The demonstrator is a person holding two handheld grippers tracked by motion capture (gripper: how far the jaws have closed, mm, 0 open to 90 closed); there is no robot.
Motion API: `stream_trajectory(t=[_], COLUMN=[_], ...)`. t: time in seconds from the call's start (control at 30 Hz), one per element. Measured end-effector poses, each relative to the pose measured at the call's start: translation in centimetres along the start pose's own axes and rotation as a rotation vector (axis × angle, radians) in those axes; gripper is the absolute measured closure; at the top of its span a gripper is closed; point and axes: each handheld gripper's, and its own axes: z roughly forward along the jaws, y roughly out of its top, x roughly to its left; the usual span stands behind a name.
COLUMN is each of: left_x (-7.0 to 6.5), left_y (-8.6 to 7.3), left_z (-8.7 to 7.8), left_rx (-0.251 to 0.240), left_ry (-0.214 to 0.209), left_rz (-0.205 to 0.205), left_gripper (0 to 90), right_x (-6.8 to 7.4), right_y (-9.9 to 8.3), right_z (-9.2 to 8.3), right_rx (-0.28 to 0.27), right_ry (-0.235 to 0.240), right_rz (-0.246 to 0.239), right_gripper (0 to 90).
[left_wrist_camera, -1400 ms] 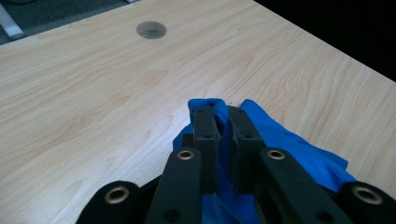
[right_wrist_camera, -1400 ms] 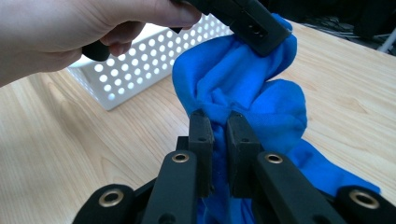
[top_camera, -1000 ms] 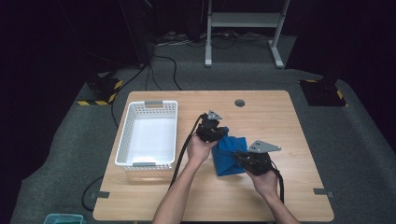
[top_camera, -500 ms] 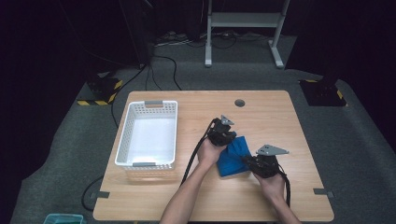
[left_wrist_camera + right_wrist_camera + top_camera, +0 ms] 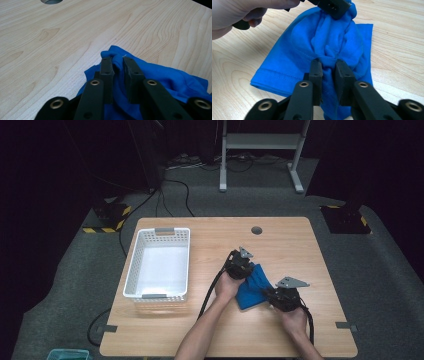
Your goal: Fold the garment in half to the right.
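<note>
A blue cloth (image 5: 251,288) lies bunched on the wooden table (image 5: 300,245), right of centre. My left gripper (image 5: 247,266) is at its far end and my right gripper (image 5: 274,296) at its near right end. In the left gripper view the jaws (image 5: 117,60) have a raised fold of the cloth (image 5: 162,72) between them. In the right gripper view the jaws (image 5: 328,62) pinch a gathered ridge of the cloth (image 5: 294,50); the left gripper (image 5: 334,6) holds the far end. Both pairs of jaws have just been opening slightly, with the fabric still pressed between the pads.
A white plastic basket (image 5: 132,270) stands on the left half of the table. A round cable hole (image 5: 257,230) sits near the far edge. A person's hand (image 5: 237,12) is close to the cloth's left side. Cables trail from both grippers toward the near edge.
Both hands have moved right and down with the cloth, which now rests lower on the table and more bunched between the grippers.
</note>
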Motion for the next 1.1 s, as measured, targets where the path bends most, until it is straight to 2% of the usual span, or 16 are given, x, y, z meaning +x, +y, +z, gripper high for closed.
stream_trajectory(t=[0.07, 0.37, 0.53, 0.83, 1.1], left_x=[0.2, 0.5, 0.7, 0.9, 1.1], left_y=[-0.1, -0.1, -0.1, 0.1, -0.5], left_z=[-0.1, -1.5, -2.2, -3.7, -4.9], left_rx=[-0.014, -0.046, -0.060, -0.106, -0.104], left_ry=[-0.013, 0.046, 0.063, 0.094, 0.120], left_rz=[-0.032, -0.041, -0.043, -0.060, -0.076], left_gripper=[73.4, 54.6, 49.2, 42.6, 39.9], right_x=[0.0, -0.1, -0.1, -0.3, -0.3], right_y=[0.0, 0.2, 0.2, 0.5, 0.5], right_z=[0.0, -0.2, -0.3, -0.6, -0.8], right_rx=[0.000, -0.009, -0.013, -0.015, -0.022], right_ry=[-0.009, -0.040, -0.043, -0.038, -0.032], right_rz=[-0.011, -0.038, -0.053, -0.063, -0.064], right_gripper=[72.4, 54.7, 49.4, 44.9, 43.7])
